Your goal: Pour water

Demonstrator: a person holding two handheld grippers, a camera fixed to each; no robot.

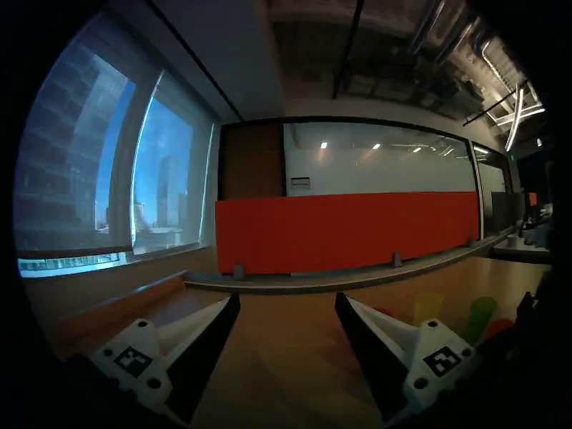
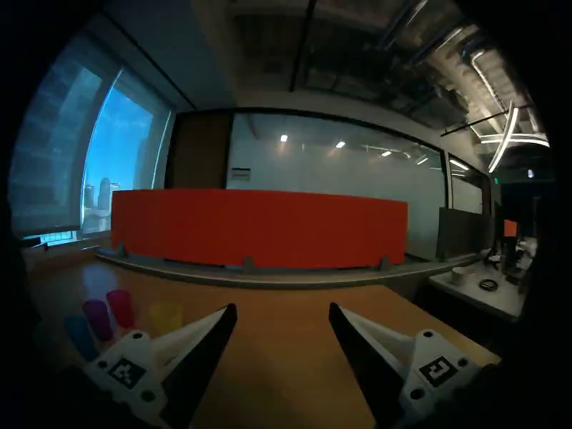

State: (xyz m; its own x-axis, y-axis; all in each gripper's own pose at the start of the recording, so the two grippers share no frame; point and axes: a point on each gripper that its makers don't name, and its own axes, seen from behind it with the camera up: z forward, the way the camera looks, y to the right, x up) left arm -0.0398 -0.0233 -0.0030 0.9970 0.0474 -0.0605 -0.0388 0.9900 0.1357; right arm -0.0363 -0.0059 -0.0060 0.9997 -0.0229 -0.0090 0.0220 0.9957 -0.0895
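Orange-red and matte, a long divider panel [image 2: 257, 229] stands on clips along the far edge of the wooden table [image 2: 286, 357], whose top is smooth, warm brown and bare of markings.

In the right gripper view, four small cups stand on the near side of the divider, below its left end. A blue cup [image 2: 80, 336], a magenta cup [image 2: 96, 319] and a red cup [image 2: 120, 307] form a close row, and a yellow cup [image 2: 166, 316] stands just beside them. All look like translucent plastic, tapered and upright, with their long axes vertical. They are too blurred to tell which end is the mouth.

The right tool [image 2: 281, 306] is open, its jaws spread wide with only table between them. The pale, wedge-shaped fingers [image 2: 204, 343] have black inner faces, and each carries a square black-and-white marker tag.

In the left gripper view, the yellow cup [image 1: 427, 307] and a green cup [image 1: 480, 317] stand upright before the divider [image 1: 343, 232], below its right end. They are partly hidden behind one finger of the left tool [image 1: 286, 296]. Two reddish shapes beside them are too blurred to name. The left tool is open too, gripping nothing, and its fingers carry the same tags.

A small sign on the wall above the divider is too small to read.
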